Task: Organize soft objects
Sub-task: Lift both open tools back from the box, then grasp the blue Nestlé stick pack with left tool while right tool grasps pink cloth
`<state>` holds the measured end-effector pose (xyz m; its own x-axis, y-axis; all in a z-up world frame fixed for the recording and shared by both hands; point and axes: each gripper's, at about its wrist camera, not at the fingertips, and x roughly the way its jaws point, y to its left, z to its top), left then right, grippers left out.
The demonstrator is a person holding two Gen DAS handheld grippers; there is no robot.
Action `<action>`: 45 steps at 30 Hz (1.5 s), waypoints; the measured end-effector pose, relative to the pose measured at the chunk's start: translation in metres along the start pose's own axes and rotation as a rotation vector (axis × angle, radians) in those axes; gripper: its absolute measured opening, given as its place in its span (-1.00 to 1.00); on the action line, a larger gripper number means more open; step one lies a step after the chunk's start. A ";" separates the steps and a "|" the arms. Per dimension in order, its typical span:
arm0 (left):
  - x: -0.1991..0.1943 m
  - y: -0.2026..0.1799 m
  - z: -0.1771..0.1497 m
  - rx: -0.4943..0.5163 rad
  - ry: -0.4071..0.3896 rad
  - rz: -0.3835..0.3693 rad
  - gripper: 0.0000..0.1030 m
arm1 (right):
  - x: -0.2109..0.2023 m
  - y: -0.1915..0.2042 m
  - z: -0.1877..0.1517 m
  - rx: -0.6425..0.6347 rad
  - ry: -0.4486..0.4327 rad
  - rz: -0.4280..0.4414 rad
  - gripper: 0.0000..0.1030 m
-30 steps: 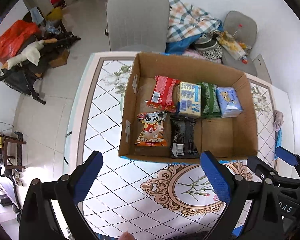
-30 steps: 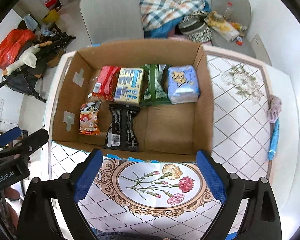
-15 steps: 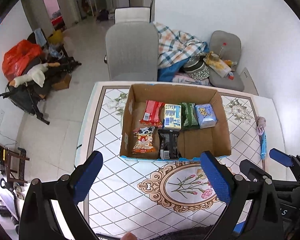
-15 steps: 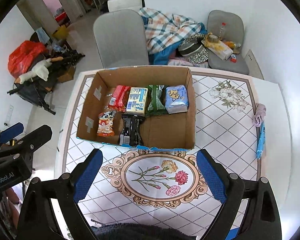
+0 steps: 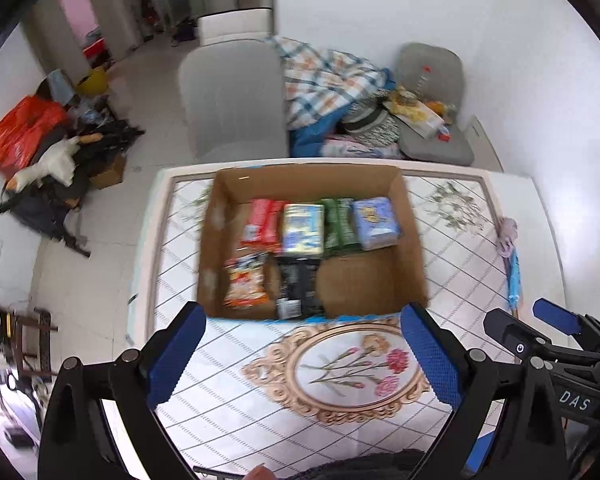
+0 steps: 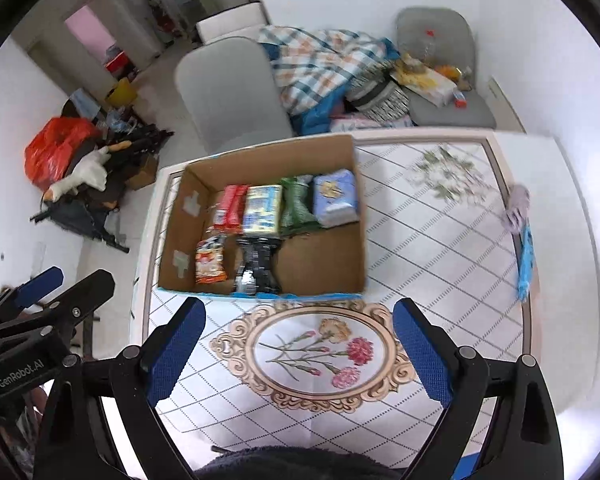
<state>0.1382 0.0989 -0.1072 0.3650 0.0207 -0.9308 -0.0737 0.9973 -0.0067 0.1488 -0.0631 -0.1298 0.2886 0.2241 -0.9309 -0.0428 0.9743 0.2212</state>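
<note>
Glossy floral tabletop (image 5: 228, 364) bears a cardboard box (image 5: 414, 264) of crinkly packets; both grippers' fingers gape wide

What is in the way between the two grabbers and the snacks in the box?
Only the cardboard box's near wall. Both the left gripper and right gripper hover open over bare tablecloth, so they must reach over that wall.

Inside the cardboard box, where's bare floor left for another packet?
The front-right quarter of the cardboard box is bare, bordered by the black packet, the blue packet and the right wall. The back row and front-left are crowded. Both claws, left and right, are open and empty.
</note>
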 end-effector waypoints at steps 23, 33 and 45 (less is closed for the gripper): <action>0.256 -0.421 0.028 0.414 0.420 -0.230 0.94 | 0.080 -0.446 -0.018 0.715 0.089 -0.299 0.87; 0.330 -0.517 -0.008 0.491 0.566 -0.222 0.01 | 0.108 -0.531 -0.074 0.882 0.142 -0.279 0.64; 0.296 -0.460 0.001 0.454 0.450 -0.213 -0.67 | 0.098 -0.504 -0.020 0.730 0.134 -0.227 0.64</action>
<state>0.2807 -0.3533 -0.3790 -0.1012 -0.1128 -0.9884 0.3907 0.9092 -0.1438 0.1796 -0.5313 -0.3385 0.0948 0.0667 -0.9933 0.6582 0.7444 0.1128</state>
